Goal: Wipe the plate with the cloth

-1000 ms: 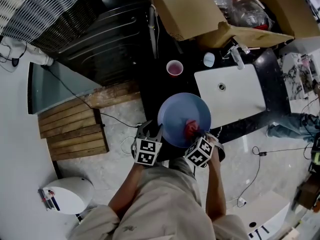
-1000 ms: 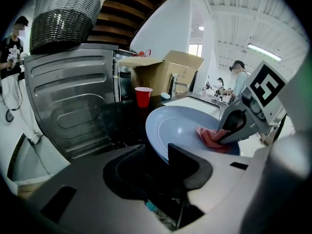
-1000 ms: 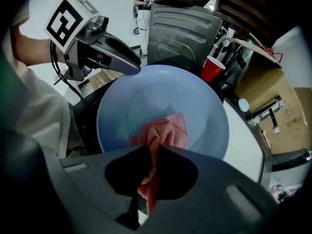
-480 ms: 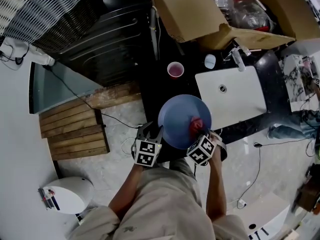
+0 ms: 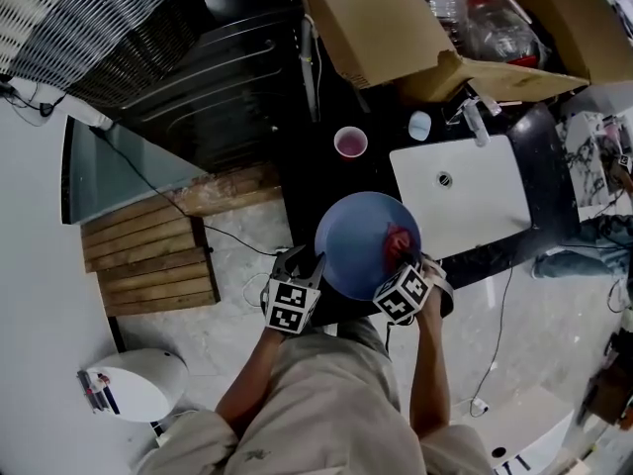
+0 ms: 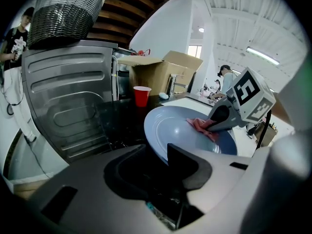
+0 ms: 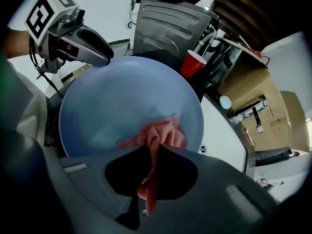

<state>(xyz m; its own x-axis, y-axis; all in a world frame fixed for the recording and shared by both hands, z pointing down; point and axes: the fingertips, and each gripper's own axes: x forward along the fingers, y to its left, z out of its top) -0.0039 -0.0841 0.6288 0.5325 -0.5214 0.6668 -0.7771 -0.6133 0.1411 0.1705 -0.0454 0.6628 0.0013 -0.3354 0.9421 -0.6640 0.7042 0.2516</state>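
The cloth (image 7: 163, 133) is a small pink-red rag with a waffle-like weave. It is bunched into soft folds and lies against the inside of the plate (image 7: 126, 101), toward its right-hand rim in the head view. The right gripper (image 7: 152, 152) has its jaws pinched together on a fold of the cloth, and a tail of fabric hangs back between them. The plate is round, shallow, smooth and pale blue with a faint sheen. It is tilted above the edge of a dark glossy counter (image 5: 316, 166). The left gripper (image 6: 156, 152) grips the plate's near-left rim. Its jaws have just closed a little further, with the thin edge between them. Beyond the plate stands a red plastic cup (image 5: 349, 142) on the counter. Beside the cup is a white rectangular sink (image 5: 460, 191) with a round drain. Behind these is an open cardboard box (image 5: 366, 18). On the pale floor to the left lie ribbed wooden slats (image 5: 148, 255).
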